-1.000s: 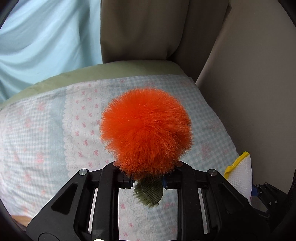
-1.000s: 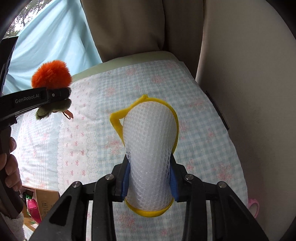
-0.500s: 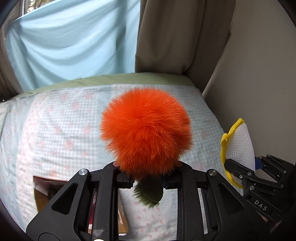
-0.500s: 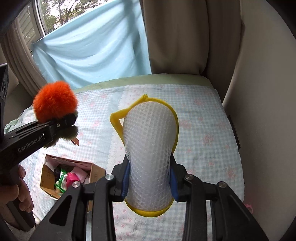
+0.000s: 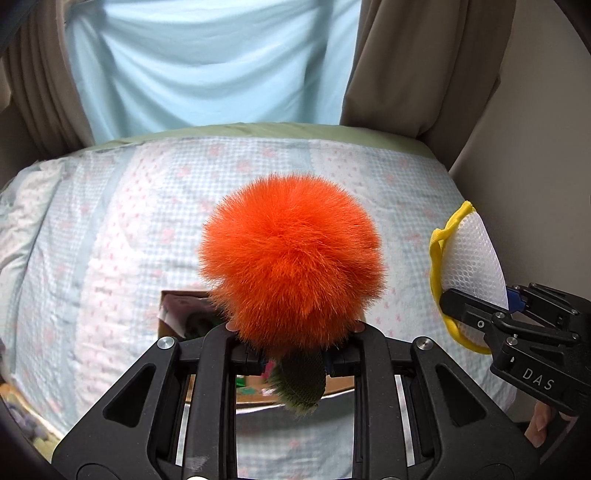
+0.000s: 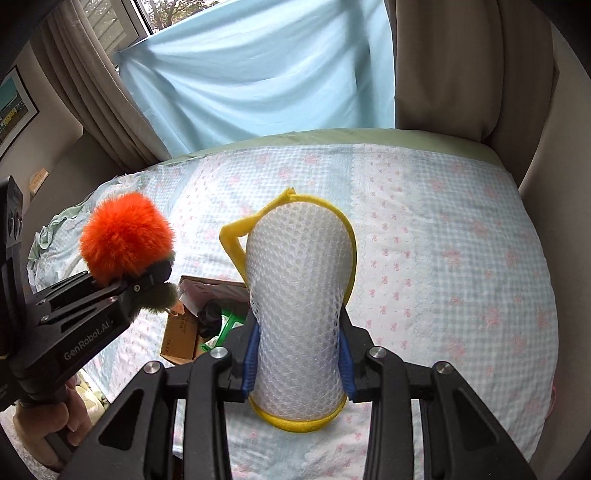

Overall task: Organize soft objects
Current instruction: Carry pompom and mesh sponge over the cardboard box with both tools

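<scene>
My left gripper [image 5: 295,358] is shut on a fluffy orange pompom [image 5: 291,258] with a green fuzzy stem [image 5: 301,384], held above the bed. It also shows in the right wrist view [image 6: 127,238]. My right gripper [image 6: 297,360] is shut on a white mesh sponge with yellow trim [image 6: 299,295], held upright; it shows at the right of the left wrist view [image 5: 469,266]. An open cardboard box [image 6: 184,332] with several small items sits on the bed below both grippers, partly hidden [image 5: 173,314].
The bed has a blue-and-pink checked quilt [image 6: 443,240]. A light blue sheet [image 5: 210,62] and brown curtains [image 5: 417,55] hang behind. A beige wall [image 5: 535,166] stands on the right. A window [image 6: 110,14] is at the upper left.
Both grippers have pulled back and tilted, so more of the bed and hanging sheet shows. The cardboard box now sits nearer the centre, under the grippers. Both still hold their objects.
</scene>
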`<state>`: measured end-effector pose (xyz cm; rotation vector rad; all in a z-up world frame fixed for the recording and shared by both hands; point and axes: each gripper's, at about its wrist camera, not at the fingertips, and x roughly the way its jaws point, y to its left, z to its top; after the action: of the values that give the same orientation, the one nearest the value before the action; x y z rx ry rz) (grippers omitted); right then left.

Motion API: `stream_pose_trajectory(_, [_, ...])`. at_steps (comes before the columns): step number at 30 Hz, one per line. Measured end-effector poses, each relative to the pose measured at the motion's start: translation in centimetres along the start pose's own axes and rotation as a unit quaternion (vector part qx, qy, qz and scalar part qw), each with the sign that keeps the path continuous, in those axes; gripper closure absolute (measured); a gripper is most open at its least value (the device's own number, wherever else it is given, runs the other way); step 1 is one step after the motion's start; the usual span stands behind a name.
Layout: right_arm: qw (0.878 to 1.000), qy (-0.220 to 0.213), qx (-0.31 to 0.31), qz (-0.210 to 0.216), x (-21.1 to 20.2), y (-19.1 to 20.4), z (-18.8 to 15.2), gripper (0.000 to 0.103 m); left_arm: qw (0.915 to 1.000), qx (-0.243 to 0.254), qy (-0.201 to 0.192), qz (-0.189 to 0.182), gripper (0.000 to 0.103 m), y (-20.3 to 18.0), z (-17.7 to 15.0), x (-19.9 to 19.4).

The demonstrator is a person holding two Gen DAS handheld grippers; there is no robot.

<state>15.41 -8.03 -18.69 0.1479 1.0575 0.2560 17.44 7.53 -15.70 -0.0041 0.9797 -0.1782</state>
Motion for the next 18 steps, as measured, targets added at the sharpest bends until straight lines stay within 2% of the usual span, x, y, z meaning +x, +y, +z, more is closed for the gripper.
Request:
stream_pose_trajectory(6, [0.999,0.025,0.032,-0.014,4.1,4.4,-0.9,0.070,0.9994,0.024,0.025,-0.003,0.085,6.6,-2.0,0.2])
stream_pose_trajectory(10, [0.997,0.049,0.059,-0.017,6.8,6.0,-1.8,0.070,0.9974,0.051,0.051,-0.007,0.085,10.2,-3.9,1.6])
stream_pose_trajectory(18, [0.986,0.116,0.114,-0.036,12.0,5.9,-4.5,0.070,0.9871,0.102,0.119,-0.031,0.085,12.3,-7.6,5.9])
